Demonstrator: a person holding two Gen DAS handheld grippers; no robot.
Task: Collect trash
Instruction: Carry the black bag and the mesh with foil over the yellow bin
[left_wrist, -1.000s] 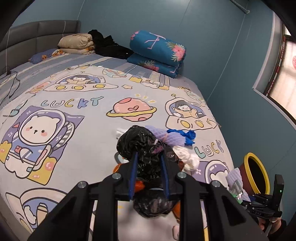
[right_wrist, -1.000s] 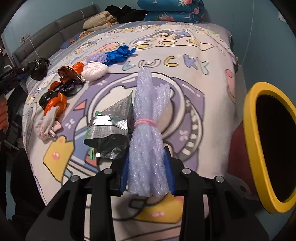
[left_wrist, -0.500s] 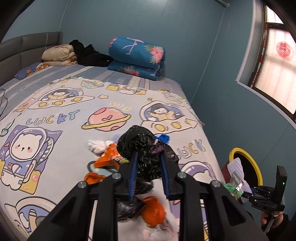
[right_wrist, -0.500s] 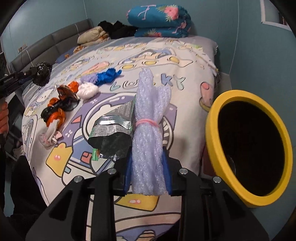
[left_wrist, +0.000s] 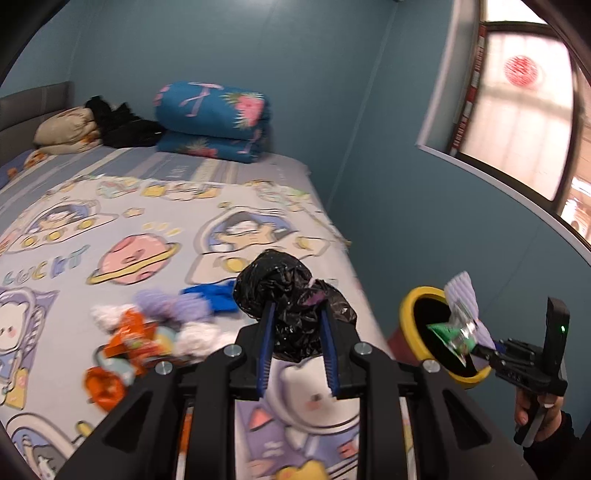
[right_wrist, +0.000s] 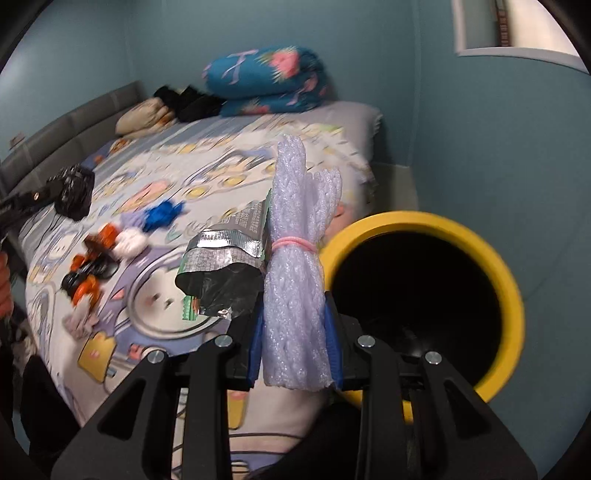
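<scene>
Cartoon-print bed (left_wrist: 155, 236) with scattered litter, yellow-rimmed bin (right_wrist: 509, 295) beside, teal walls

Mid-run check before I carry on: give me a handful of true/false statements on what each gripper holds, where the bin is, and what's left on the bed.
1. The left gripper is clamped on a crumpled black plastic bag. True.
2. The right gripper holds only a blue glove. False: it grips a bundle of white foam netting tied with a pink rubber band, with a foil snack wrapper alongside.
3. The yellow-rimmed bin stands beside the bed, next to the right gripper's load. True.
4. The bed has no trash left. False: orange wrappers, white wads and a blue glove lie there.
5. The bin's rim is red. False: yellow.
</scene>
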